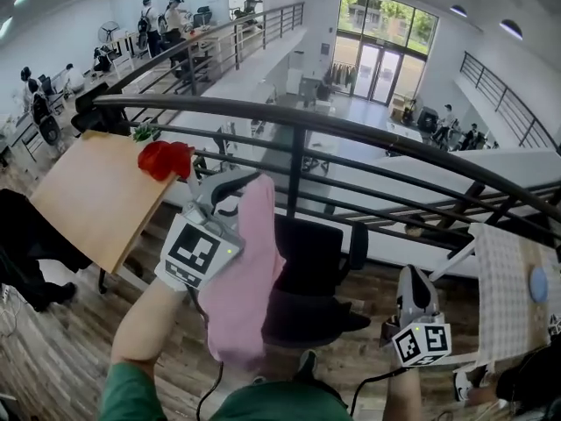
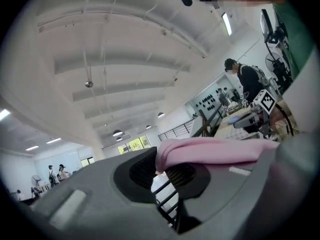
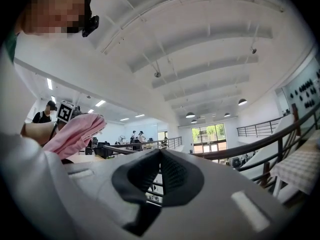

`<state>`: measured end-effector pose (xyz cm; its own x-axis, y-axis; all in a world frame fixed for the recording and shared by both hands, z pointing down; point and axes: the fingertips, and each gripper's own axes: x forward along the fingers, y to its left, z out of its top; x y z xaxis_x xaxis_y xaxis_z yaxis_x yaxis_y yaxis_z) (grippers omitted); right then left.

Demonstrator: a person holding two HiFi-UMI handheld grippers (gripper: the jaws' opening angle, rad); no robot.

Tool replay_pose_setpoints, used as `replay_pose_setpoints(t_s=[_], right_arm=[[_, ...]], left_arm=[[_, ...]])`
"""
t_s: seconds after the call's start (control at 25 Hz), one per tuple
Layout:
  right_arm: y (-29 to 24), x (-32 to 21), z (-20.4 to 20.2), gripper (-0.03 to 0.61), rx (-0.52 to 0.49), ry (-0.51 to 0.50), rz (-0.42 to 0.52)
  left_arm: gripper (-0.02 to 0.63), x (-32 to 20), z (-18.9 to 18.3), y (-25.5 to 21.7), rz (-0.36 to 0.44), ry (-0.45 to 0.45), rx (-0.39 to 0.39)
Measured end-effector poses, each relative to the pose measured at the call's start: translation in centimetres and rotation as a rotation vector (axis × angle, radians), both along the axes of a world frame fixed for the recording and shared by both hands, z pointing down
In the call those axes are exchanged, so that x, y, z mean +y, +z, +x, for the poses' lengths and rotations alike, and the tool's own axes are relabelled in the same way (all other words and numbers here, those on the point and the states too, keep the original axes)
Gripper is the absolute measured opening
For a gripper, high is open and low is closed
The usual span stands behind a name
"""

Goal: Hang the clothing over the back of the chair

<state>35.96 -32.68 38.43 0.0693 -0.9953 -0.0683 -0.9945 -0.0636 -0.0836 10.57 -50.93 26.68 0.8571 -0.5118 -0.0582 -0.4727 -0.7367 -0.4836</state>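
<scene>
The pink clothing [image 1: 248, 274] hangs in a long fold from my left gripper [image 1: 235, 191], which is shut on its top edge. In the left gripper view the pink cloth [image 2: 215, 150] lies bunched between and over the jaws. A black office chair [image 1: 314, 257] stands just right of the hanging cloth, against the railing, its back partly hidden by the cloth. My right gripper [image 1: 410, 281] is lower right of the chair, apart from it. Its jaws meet at the tips [image 3: 159, 158] with nothing between them. From the right gripper view the pink clothing [image 3: 75, 133] shows at the left.
A black metal railing [image 1: 368, 137] runs across behind the chair, with an open drop to a lower floor beyond. A wooden table [image 1: 96, 196] bearing a red thing [image 1: 165, 158] stands at the left. At the right edge is a checkered table [image 1: 508, 292]. People stand far off.
</scene>
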Motion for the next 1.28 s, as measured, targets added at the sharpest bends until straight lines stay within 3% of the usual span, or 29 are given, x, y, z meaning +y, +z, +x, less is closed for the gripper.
replay_pose_setpoints(t_s=[0.4, 0.6, 0.76, 0.84, 1.08, 1.28], right_arm=[[2.5, -6.0, 4.6, 0.003, -0.046, -0.065, -0.042], [3.6, -8.4, 6.2, 0.002, -0.067, -0.1, -0.056], [3.8, -9.4, 7.0, 0.002, -0.078, -0.136, -0.06], [4.2, -10.0, 7.0, 0.003, -0.083, -0.149, -0.066], [4.5, -10.7, 6.2, 0.003, -0.087, -0.171, -0.074], [3.8, -9.8, 5.3, 0.002, -0.079, -0.176, -0.067]], left_arm=[[0.041, -3.5, 5.6, 8.1, -0.012, 0.035, -0.298], [0.049, -4.3, 7.0, 13.4, -0.1, 0.07, -0.479], [0.169, -3.5, 7.6, 17.6, -0.159, 0.105, -0.671], [0.198, -3.0, 7.4, 19.1, -0.191, 0.133, -0.739], [0.215, -1.0, 5.5, 20.9, -0.29, 0.216, -0.849], [0.219, -1.0, 3.9, 19.4, -0.288, 0.168, -0.805]])
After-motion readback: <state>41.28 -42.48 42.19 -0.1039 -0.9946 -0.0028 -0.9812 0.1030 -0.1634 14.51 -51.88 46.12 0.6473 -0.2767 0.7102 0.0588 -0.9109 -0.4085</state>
